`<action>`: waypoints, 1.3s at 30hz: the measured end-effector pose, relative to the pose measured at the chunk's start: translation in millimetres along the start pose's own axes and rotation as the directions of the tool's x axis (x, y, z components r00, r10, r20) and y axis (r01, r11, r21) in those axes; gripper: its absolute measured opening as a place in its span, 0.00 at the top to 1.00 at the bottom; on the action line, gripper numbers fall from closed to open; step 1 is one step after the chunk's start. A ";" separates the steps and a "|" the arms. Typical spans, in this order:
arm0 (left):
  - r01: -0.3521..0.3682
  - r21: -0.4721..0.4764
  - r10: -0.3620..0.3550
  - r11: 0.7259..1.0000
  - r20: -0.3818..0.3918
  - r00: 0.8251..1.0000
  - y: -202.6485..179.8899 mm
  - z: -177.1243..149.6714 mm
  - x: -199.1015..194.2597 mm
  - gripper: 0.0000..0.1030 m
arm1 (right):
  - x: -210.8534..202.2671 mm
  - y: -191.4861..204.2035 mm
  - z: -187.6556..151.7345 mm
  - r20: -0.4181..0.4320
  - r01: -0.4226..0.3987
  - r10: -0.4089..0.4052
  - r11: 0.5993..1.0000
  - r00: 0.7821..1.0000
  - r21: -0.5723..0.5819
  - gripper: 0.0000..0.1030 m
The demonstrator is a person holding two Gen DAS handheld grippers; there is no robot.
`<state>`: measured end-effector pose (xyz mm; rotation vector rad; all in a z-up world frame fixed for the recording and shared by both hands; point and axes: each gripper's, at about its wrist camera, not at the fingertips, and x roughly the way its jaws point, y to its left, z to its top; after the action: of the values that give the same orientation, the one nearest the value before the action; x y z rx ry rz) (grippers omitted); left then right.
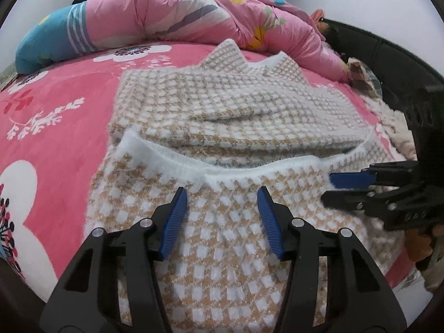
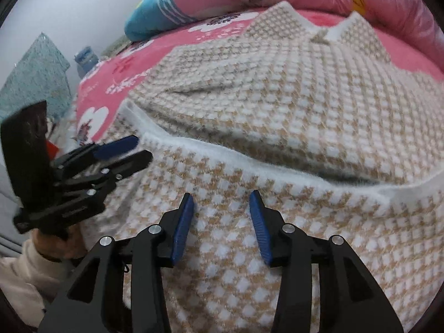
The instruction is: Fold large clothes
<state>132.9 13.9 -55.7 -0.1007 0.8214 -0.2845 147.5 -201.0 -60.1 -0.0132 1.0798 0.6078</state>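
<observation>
Both grippers, left gripper (image 1: 222,194) and right gripper (image 2: 220,198), hover with jaws apart over the near half of the checked sweater (image 1: 222,116), gripping nothing. It lies on the pink bedspread (image 1: 55,116), its 2 sleeves folded across the far half. White hem (image 1: 172,156) probably just got laid over, fuzzy though.
</observation>
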 end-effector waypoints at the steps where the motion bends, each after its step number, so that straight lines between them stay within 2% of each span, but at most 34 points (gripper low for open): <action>1: 0.005 -0.013 -0.005 1.000 0.014 1.000 2.8 1.4 -5.4 0.52 | 0.0 3.1 -0.3 0.003 0.013 -0.013 1.000 1.000 -0.008 0.59; 4: -0.024 -0.031 0.025 0.999 0.061 0.998 11.0 6.9 -20.6 0.49 | -8.6 5.4 -0.6 0.018 0.016 -0.016 1.000 1.000 -0.010 0.55; 6: -0.077 -0.053 0.080 0.996 0.059 0.995 20.9 11.2 -24.0 0.46 | -20.4 2.6 -1.1 0.036 0.000 0.000 1.000 0.999 0.009 0.41; 8: -0.110 -0.087 0.114 0.990 0.033 0.993 31.7 14.4 -21.4 0.44 | -32.8 -0.7 -1.9 0.074 0.012 -0.014 1.000 0.997 0.028 0.32; 10: -0.105 -0.115 0.108 0.988 0.025 0.994 36.4 17.4 -23.4 0.44 | -49.0 -6.8 -1.9 0.115 0.031 -0.036 0.998 0.993 0.046 0.27; 14: -0.146 -0.060 0.149 0.988 0.064 0.987 16.5 30.1 -34.0 0.21 | -75.6 -25.3 0.3 0.173 0.095 -0.110 0.991 0.979 0.093 0.20; 18: -0.199 0.015 0.198 0.980 0.041 0.979 -10.2 43.7 -27.7 0.12 | -83.6 -37.4 8.8 0.181 0.172 -0.196 0.975 0.964 0.140 0.17; 21: -0.233 0.025 0.233 0.972 -0.004 0.972 -19.8 52.5 -14.0 0.12 | -84.7 -41.4 14.9 0.179 0.226 -0.256 0.959 0.950 0.172 0.13; 26: -0.240 0.015 0.240 0.971 -0.013 0.971 -25.8 71.0 3.1 0.12 | -86.3 -36.3 28.6 0.190 0.319 -0.346 0.934 0.919 0.158 0.07; 30: -0.282 0.043 0.282 0.959 -0.008 0.959 -30.3 88.1 21.3 0.11 | -88.6 -33.4 44.9 0.223 0.359 -0.383 0.922 0.896 0.142 0.06; 33: -0.283 0.045 0.285 0.958 -0.028 0.958 -28.2 93.1 37.2 0.10 | -84.4 -34.1 57.6 0.235 0.384 -0.406 0.914 0.883 0.134 0.06; 37: -0.285 0.017 0.284 0.958 -0.130 0.950 -18.4 87.4 69.1 0.10 | -64.4 -45.3 67.8 0.184 0.388 -0.412 0.909 0.893 0.153 0.06; 39: -0.277 -0.005 0.273 0.961 -0.149 0.950 -13.6 81.3 76.4 0.08 | -49.9 -54.1 68.0 0.142 0.405 -0.427 0.900 0.893 0.158 0.06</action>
<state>239.0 -22.8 -51.9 0.0114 0.9744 -0.0174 212.5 -248.8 -0.6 -0.0805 0.9055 0.1472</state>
